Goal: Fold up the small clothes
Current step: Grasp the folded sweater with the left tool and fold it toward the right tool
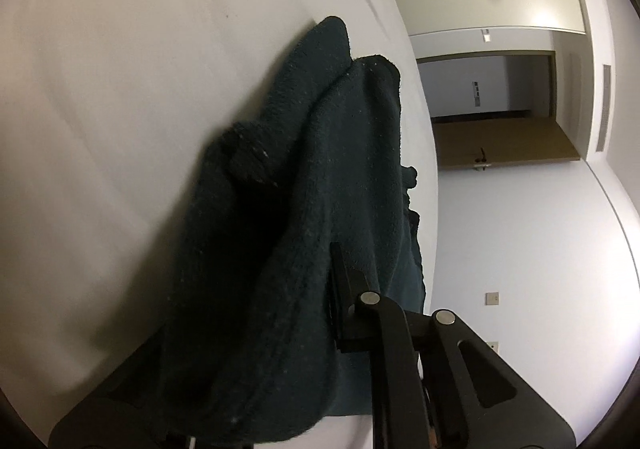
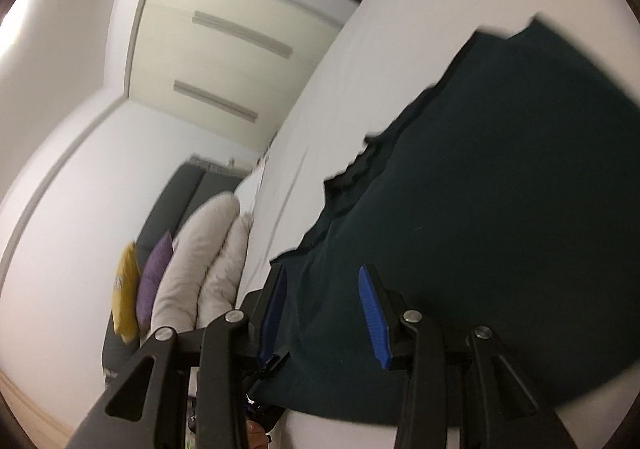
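A dark teal fleece garment (image 1: 304, 217) lies bunched on the white bed (image 1: 120, 109). My left gripper (image 1: 320, 289) is shut on the garment; cloth drapes over and hides its left finger, and only the right finger shows. In the right wrist view the same garment (image 2: 500, 189) lies spread flatter on the bed (image 2: 400, 9). My right gripper (image 2: 324, 289) is open, its blue pads (image 2: 370, 309) apart over the garment's near edge, with cloth between the fingers but not pinched.
Beside the bed, grey-white pillows (image 2: 200, 261), a purple cushion (image 2: 154, 281) and a yellow cushion (image 2: 126, 289) rest on a dark sofa (image 2: 176, 193). White wardrobe doors (image 2: 224, 49) stand beyond. An open wooden door (image 1: 500, 141) shows past the bed edge.
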`<state>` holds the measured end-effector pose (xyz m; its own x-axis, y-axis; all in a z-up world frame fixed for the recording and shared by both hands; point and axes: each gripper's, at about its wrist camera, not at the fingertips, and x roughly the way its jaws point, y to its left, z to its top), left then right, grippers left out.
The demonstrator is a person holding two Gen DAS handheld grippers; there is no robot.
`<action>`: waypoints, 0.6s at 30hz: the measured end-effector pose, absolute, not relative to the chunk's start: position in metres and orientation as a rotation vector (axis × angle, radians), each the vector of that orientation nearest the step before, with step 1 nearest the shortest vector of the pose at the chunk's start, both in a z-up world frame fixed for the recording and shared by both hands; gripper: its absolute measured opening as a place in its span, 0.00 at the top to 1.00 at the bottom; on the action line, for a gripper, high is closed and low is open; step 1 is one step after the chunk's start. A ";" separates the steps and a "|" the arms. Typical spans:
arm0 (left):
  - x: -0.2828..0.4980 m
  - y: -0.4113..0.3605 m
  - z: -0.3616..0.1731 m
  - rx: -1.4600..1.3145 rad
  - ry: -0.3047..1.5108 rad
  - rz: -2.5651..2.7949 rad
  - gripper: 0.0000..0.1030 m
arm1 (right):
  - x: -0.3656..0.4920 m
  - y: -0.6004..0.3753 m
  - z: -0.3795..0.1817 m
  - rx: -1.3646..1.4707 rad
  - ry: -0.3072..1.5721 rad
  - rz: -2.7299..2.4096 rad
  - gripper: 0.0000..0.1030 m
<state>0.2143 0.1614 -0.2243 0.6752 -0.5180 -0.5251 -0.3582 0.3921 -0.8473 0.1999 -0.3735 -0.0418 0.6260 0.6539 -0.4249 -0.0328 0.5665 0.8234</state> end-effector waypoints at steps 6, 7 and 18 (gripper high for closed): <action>0.206 0.159 -0.217 -1.167 0.839 -0.092 0.90 | 0.230 -0.358 -0.087 0.852 0.929 0.397 0.76; 0.203 0.158 -0.216 -1.163 0.830 -0.084 0.90 | 0.230 -0.361 -0.089 0.866 0.927 0.404 0.79; 0.188 0.145 -0.180 -1.049 0.752 -0.005 0.90 | 0.226 -0.385 -0.089 0.938 0.898 0.487 0.62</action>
